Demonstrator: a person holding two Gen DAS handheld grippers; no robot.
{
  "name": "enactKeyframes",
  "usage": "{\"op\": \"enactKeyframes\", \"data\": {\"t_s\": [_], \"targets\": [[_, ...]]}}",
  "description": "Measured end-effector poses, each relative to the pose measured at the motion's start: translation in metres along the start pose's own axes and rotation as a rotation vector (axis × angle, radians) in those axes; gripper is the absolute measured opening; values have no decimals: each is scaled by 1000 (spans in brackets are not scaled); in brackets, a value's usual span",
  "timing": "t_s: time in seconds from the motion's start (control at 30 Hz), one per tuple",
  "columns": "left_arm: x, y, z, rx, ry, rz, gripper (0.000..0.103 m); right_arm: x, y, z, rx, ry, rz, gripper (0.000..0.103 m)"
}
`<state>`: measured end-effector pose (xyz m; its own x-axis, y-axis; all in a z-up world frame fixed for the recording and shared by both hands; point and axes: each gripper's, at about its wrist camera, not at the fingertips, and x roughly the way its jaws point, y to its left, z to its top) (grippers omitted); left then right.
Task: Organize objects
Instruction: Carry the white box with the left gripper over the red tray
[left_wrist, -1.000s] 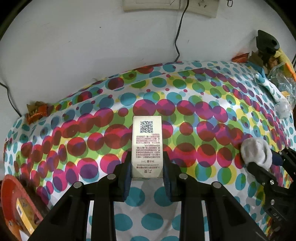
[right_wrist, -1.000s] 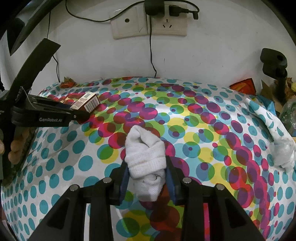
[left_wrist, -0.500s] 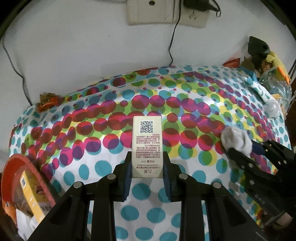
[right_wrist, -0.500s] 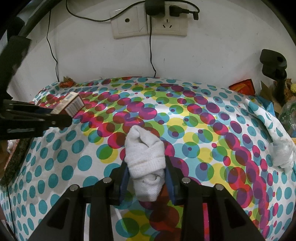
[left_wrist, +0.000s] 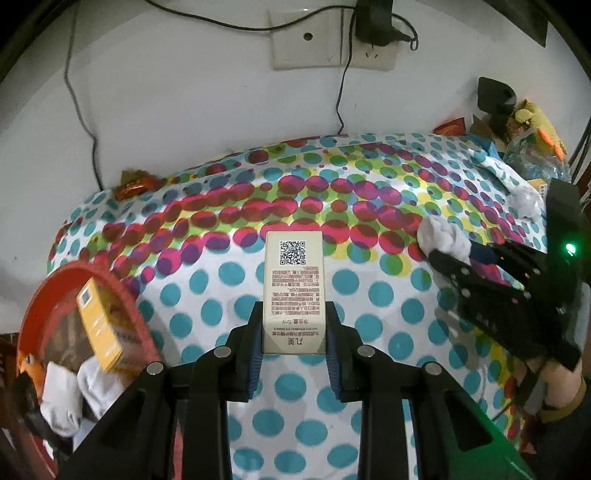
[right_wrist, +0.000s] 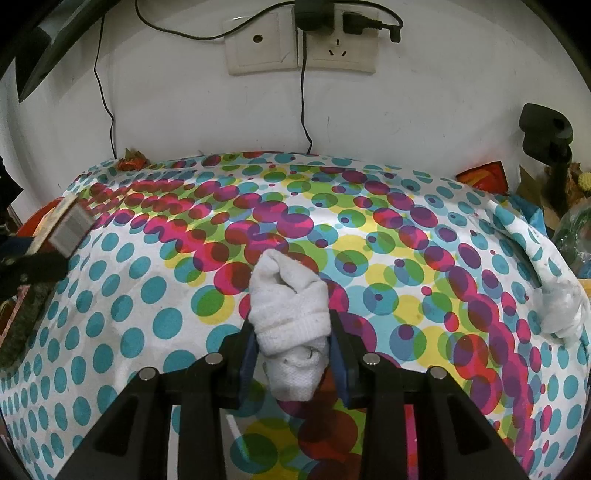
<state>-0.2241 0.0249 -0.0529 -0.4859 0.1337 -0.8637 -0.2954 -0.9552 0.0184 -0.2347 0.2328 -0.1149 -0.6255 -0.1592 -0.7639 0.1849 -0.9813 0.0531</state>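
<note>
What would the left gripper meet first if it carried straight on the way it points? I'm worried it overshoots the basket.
Probably the polka-dot tablecloth: the left gripper, shut on the beige QR-code carton, aims down at bare cloth. The red basket sits off to its left, though depth is unclear.

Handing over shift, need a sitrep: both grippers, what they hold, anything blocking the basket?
Left gripper shut on beige box. Right gripper shut on white sock. Red basket at left, already holding yellow box and socks. Nothing in the way.

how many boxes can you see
2. A white box sits in the left gripper's jaws; a yellow box lies in the red basket. Others may be buried there.
</note>
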Motion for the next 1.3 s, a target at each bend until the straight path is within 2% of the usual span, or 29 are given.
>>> {"op": "enactKeyframes", "data": {"t_s": [0.23,0.57,0.9,1.3], "targets": [[-29,16,-16,-31,-28,12,26,-1,1,0,-11,1,-11,35],[-60,54,-43,-98,-43,73,26,-3,-1,0,-25,3,-24,37],[-75,106,-69,-199,-40,135,27,-3,4,0,-29,3,-30,37],[-76,150,-96,-273,-24,184,27,-4,3,-1,-32,3,-33,37]]}}
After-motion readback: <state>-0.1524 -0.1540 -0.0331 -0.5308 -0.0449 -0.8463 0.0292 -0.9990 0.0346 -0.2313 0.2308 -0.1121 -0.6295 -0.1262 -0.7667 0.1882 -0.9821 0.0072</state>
